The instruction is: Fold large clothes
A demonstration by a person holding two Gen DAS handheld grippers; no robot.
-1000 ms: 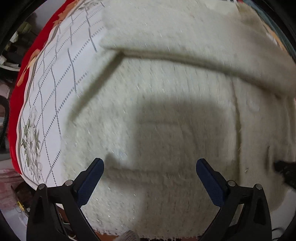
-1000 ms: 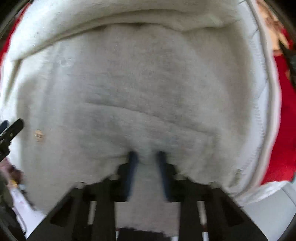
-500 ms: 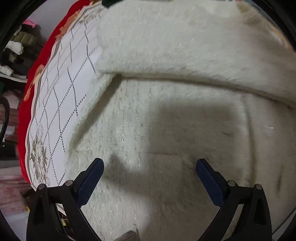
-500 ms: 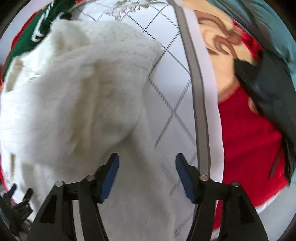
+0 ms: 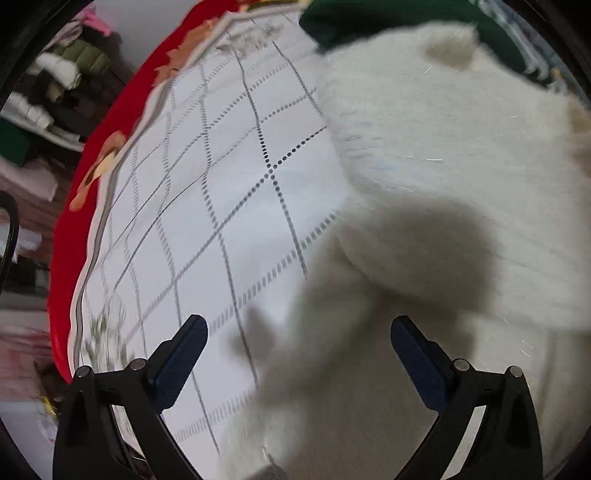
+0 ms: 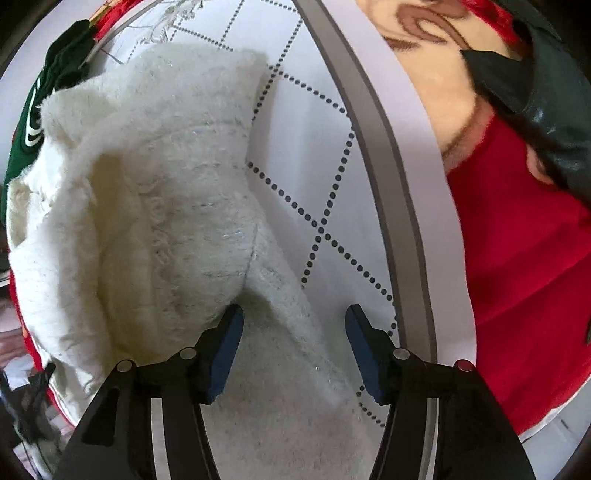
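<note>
A fluffy cream-white sweater (image 5: 443,192) lies on a white bedspread (image 5: 221,192) with a dotted diamond pattern. In the left wrist view it fills the right half, one thick layer folded over a lower one. My left gripper (image 5: 299,343) hangs open above the sweater's left edge, nothing between its blue pads. In the right wrist view the sweater (image 6: 147,221) lies bunched at the left, its right edge running down between the fingers. My right gripper (image 6: 293,332) points down over that edge, jaws opening, pads clear of the fabric.
A dark green garment (image 5: 369,18) lies beyond the sweater, also seen as green cloth (image 6: 55,74) at the right wrist view's left. A black leather-like piece (image 6: 535,92) lies on the red blanket border (image 6: 517,277). Shelves with stacked clothes (image 5: 55,92) stand past the bed's left edge.
My right gripper let go of the sweater fold it pinched and opened, shifting to the sweater's right edge. My left gripper stayed open and slid left, bringing bare bedspread into view.
</note>
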